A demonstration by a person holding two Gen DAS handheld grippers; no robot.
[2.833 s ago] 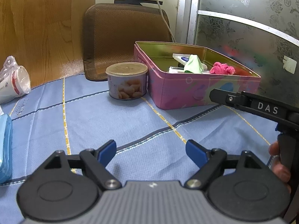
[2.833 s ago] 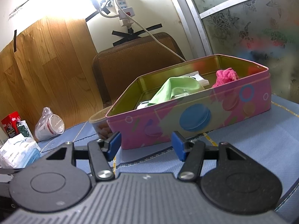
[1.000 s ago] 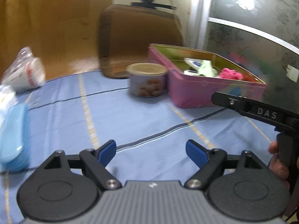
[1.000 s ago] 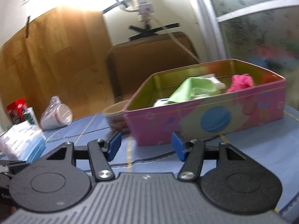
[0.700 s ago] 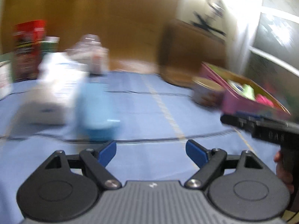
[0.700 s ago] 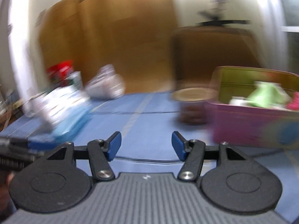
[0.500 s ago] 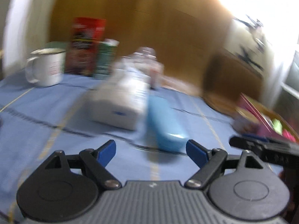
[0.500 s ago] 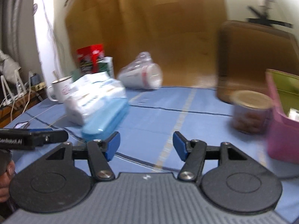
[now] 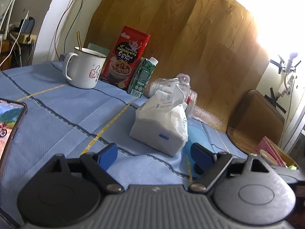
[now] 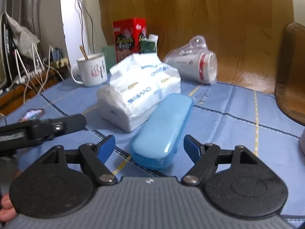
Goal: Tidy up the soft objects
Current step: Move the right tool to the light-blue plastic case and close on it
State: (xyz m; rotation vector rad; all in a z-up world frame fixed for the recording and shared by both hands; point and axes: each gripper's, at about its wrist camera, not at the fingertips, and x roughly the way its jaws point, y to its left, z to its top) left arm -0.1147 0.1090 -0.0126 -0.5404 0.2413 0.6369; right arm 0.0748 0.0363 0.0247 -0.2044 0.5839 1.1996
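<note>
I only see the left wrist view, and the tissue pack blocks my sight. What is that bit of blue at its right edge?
Observer: A closed blue case, lying flat against the tissue pack.
Operator: Is the right tool anywhere near it?
Observer: Yes. The right tool points at the case's near end, which shows between its fingertips, untouched. Its jaws are opening.
Operator: And the crinkly bundle behind the pack?
Observer: Paper cups, stacked and lying on their side, mouth toward the right.
</note>
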